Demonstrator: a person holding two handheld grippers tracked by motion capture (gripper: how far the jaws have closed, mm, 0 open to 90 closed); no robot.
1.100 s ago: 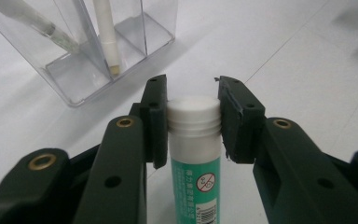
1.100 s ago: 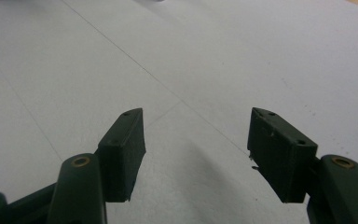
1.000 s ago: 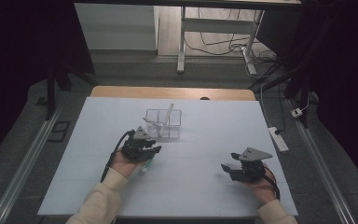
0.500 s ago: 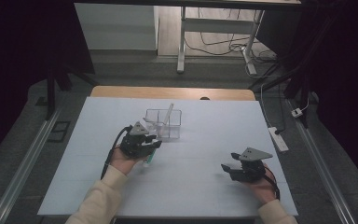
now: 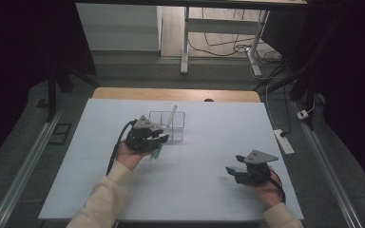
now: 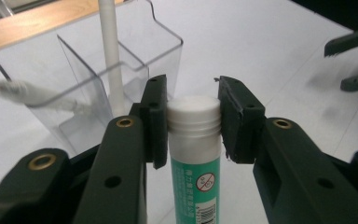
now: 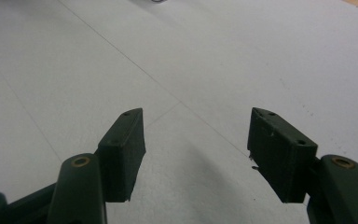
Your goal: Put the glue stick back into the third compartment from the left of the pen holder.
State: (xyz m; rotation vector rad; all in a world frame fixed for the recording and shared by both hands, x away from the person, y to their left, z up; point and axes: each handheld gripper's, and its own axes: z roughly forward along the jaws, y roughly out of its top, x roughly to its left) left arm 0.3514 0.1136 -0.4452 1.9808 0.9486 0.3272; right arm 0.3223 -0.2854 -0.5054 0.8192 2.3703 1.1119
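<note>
The green-and-white tube [image 6: 195,154], most likely a glue stick, is clamped by its white cap end between the pads of the left hand-held gripper [image 6: 193,122], off the counter [image 5: 199,190] and just in front of the clear plastic organizer [image 6: 93,79]. In the high view the tube [image 5: 156,153] hangs below the left hand-held gripper [image 5: 147,137], right beside the organizer [image 5: 167,124]. One compartment already holds a white brush-like stick [image 6: 109,51] leaning upright. The pick-up looks done; what seems left is carrying the tube over the rim and lowering it into a free compartment. The right hand-held gripper [image 7: 196,154] waits well apart over bare counter, jaws spread wide and empty.
</note>
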